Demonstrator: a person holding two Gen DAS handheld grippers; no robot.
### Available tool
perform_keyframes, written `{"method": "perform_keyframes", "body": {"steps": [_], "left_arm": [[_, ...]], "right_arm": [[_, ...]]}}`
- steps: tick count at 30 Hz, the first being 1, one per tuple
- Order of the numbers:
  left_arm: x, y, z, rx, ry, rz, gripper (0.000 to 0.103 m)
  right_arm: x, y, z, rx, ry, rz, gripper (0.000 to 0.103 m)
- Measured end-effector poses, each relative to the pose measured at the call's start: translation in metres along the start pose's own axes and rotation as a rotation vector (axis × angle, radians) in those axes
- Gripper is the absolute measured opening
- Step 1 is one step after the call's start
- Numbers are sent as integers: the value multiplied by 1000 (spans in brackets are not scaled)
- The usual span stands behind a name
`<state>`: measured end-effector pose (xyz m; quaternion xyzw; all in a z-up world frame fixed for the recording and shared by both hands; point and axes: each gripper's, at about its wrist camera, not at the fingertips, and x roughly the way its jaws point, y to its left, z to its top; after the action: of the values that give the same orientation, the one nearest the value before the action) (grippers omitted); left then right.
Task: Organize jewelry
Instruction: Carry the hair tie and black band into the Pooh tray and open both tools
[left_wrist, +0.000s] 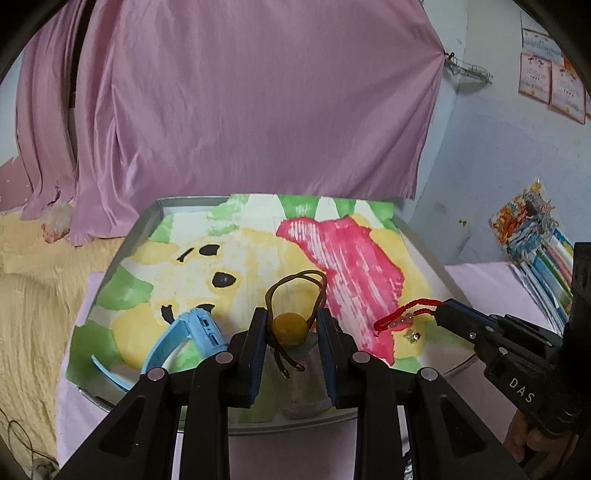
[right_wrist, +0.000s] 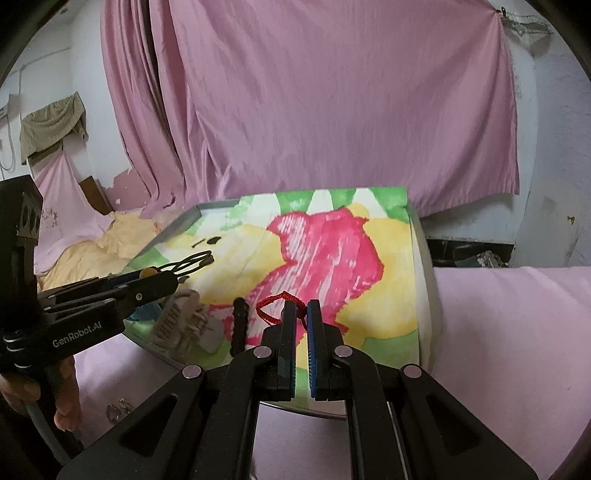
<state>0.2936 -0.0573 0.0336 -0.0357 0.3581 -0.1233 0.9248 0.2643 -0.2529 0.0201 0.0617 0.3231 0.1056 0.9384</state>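
2 hand-held grippers work over 1 metal tray (left_wrist: 146, 218) lined with a painted paper sheet (left_wrist: 251, 254) in yellow, green and pink. Left gripper (left_wrist: 291, 325): jaws closed on a yellow bead (left_wrist: 290, 328) strung on a brown elastic hair tie (left_wrist: 295, 284); the tie's double loop stands up beyond the fingertips and its loose ends hang below the bead toward the camera. From the right wrist view the same gripper (right_wrist: 162, 275) is held above the tray's left part, bead and dark loops projecting from its tip. Right gripper (right_wrist: 301, 314): jaws drawn nearly together on a red braided cord (right_wrist: 273, 304), which loops out to the left of the fingertips; in the left wrist view the cord (left_wrist: 404, 314) droops from the gripper tip (left_wrist: 441, 308) and carries small clear beads, just above the paper. Loose items on the tray: 1 light-blue watch (left_wrist: 192, 336) with curved strap, at the near left, just beside the left gripper; 1 small metallic charm (left_wrist: 413, 335) lying on the paper below the red cord; 1 beige claw hair clip (right_wrist: 181, 319) and 1 black twisted band (right_wrist: 238, 321), near the front edge. Surroundings: pink bedsheet (right_wrist: 517, 332) under the tray, pink curtain (left_wrist: 240, 92) behind, a stack of booklets (left_wrist: 543, 258) to the right. A person's fingers (right_wrist: 68, 402) grip the left handle.
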Motion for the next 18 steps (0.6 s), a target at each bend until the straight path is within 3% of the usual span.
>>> {"method": "perform_keyframes", "body": {"steps": [14,18], "left_arm": [[16,4,-6,-3,47,22,28],[12,3,-6,-3,36,16,51]], "right_arm": [[19,-3,-7,8,84,-3,6],[20,-3,-9,9,99,-5,9]]}}
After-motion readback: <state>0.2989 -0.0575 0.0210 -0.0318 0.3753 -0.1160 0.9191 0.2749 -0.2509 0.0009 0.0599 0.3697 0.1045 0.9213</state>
